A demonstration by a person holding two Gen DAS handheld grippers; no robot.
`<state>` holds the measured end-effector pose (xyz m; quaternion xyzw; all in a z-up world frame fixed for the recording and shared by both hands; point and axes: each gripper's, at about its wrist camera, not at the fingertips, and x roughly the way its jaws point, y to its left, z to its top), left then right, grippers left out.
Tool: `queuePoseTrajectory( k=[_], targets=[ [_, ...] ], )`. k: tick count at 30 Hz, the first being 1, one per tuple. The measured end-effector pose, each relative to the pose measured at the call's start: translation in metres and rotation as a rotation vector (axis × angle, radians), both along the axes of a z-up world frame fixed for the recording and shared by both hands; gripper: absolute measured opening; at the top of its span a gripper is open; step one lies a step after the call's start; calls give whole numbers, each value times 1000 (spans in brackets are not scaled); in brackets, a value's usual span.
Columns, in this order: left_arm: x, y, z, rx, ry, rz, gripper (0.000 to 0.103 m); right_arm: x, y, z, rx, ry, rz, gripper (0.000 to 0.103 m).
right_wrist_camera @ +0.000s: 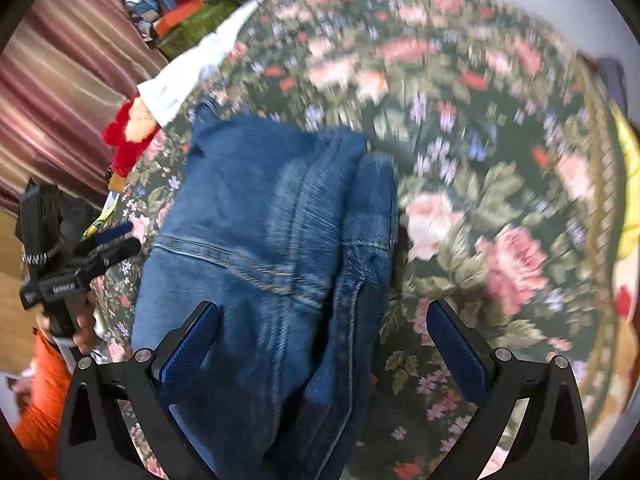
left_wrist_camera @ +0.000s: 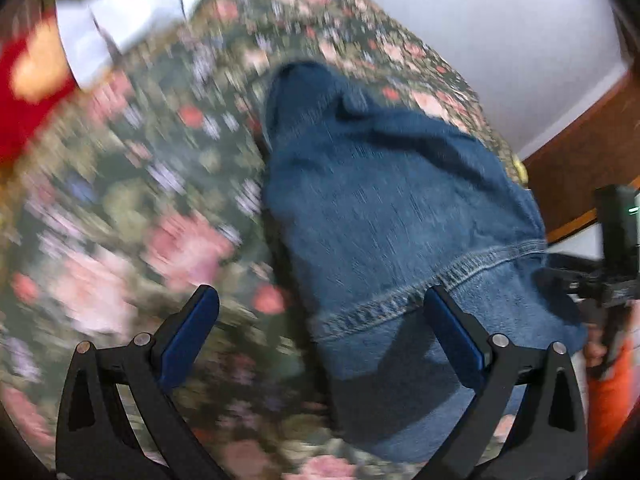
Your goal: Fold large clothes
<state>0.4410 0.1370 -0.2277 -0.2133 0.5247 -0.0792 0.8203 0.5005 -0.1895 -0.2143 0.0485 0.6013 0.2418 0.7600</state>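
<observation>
On the bed: blue jeans [right_wrist_camera: 256, 240] lie bunched on the floral bedspread [right_wrist_camera: 480, 184], legs seemingly doubled over, one stitched hem [left_wrist_camera: 420, 292] nearest the left camera.
Left gripper [left_wrist_camera: 320, 312]: jaws spread wide, nothing between the blue pads; hovers over the hem edge, one finger above denim, the other above the bedspread.
Right gripper [right_wrist_camera: 322, 320]: jaws also wide apart, empty; denim lies below and between the fingers, contact cannot be judged.
Blur: both views smeared, fine detail unreliable.
Material guess: denim, fairly heavy, thick, limp but holds a crease; not slippery, not fragile.
Handling guess: weight will drag if lifted by one corner, so two-point lift likely needed; layers may slide apart unless pinched together.
Grip spot guess: stitched hem or the side seam [right_wrist_camera: 352, 320], where cloth is thickest and pads get purchase; take all stacked layers at once.
Risk guess: grabbing the bedspread along with the denim, since it lies right under the edge.
Clutter: white cloth [right_wrist_camera: 188, 80] and red plush toy [right_wrist_camera: 128, 136] at far edge, well apart from the jeans.
</observation>
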Motion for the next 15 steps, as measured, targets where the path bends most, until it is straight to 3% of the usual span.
queuePoseTrajectory(
  k=[3, 7, 12, 15],
  targets=[
    [9, 1, -14, -103, 23, 17, 103, 11, 0, -19, 90, 96, -1, 103],
    [25, 1, -34, -223, 59, 52, 103, 21, 12, -37, 119, 157, 45, 103],
    [41, -13, -55, -334, 92, 31, 103, 32, 23, -47, 130, 152, 45, 103],
    [43, -21, -55, -350, 85, 12, 97, 34, 27, -52, 153, 158, 38, 98]
  ],
)
